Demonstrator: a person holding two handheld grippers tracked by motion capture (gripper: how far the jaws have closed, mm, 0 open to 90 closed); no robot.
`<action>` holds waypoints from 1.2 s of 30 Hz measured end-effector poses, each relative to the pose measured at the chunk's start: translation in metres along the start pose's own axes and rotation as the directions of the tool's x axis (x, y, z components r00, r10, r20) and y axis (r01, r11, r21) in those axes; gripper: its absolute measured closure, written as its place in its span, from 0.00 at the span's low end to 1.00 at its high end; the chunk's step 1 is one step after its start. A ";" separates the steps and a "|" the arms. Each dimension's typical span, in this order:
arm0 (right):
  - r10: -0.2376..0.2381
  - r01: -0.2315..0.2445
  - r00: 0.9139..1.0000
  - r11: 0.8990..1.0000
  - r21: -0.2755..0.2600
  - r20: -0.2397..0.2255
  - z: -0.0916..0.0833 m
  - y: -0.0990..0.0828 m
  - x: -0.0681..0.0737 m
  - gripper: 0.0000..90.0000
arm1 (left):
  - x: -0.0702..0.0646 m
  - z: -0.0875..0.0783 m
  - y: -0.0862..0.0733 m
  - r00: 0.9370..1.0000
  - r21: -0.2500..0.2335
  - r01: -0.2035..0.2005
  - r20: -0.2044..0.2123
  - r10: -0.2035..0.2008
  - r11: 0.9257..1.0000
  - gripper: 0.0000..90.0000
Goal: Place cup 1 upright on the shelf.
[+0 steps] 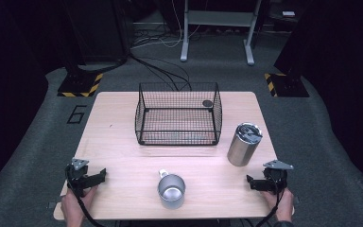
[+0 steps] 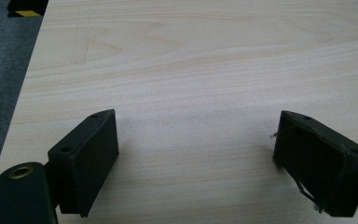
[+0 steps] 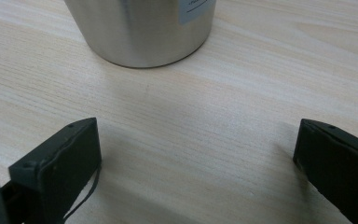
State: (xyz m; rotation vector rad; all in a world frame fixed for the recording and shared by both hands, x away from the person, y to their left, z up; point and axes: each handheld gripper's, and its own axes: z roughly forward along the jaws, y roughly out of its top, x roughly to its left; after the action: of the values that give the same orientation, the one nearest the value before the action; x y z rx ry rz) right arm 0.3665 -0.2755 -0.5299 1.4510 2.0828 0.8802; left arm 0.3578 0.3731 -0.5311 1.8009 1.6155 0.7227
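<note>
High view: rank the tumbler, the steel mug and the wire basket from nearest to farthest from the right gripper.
Measured from the right gripper at the table's right front edge:
1. Tumbler, standing just beyond the gripper, near the right edge.
2. Steel mug, at centre front, off to the gripper's left.
3. Wire basket, at the table's centre back, beyond both.
</note>
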 end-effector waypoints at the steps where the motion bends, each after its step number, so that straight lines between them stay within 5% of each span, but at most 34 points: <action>1: 0.000 0.000 1.000 1.000 0.000 0.000 0.000 0.000 0.000 0.00 | 0.000 0.000 0.000 1.000 -0.001 0.001 0.000 -0.001 1.000 0.15; 15: 0.007 -0.007 1.000 1.000 -0.002 0.002 0.000 -0.001 0.000 0.00 | 0.003 0.006 0.006 0.998 0.000 -0.035 0.042 0.035 0.999 0.15; 16: 0.012 -0.012 1.000 1.000 -0.004 0.009 0.000 0.000 0.000 0.00 | 0.007 0.009 0.008 0.995 -0.002 -0.063 0.083 0.063 0.998 0.15; 23: 0.026 -0.026 1.000 1.000 0.012 0.016 0.000 0.001 0.001 0.00 | 0.003 0.020 0.017 0.988 -0.012 -0.099 0.114 0.100 0.995 0.15; 29: 0.076 -0.078 0.995 0.996 0.037 0.060 0.002 0.006 0.001 0.00 | 0.001 0.027 0.025 0.975 -0.018 -0.152 0.163 0.153 0.988 0.15; 32: 0.078 -0.081 0.996 0.995 0.051 0.050 0.000 0.008 -0.001 0.02 | 0.001 0.033 0.031 0.966 -0.014 -0.175 0.188 0.175 0.984 0.15; 36: 0.113 -0.114 0.993 0.993 0.019 0.015 -0.007 0.009 -0.003 0.04 | 0.001 0.036 0.033 0.967 -0.015 -0.175 0.187 0.175 0.984 0.15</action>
State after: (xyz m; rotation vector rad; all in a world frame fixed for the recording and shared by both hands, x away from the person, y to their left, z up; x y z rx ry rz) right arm 0.3686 -0.2781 -0.5183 1.5948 2.0215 0.8920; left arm 0.4064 0.3687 -0.5301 1.9677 1.3484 0.6075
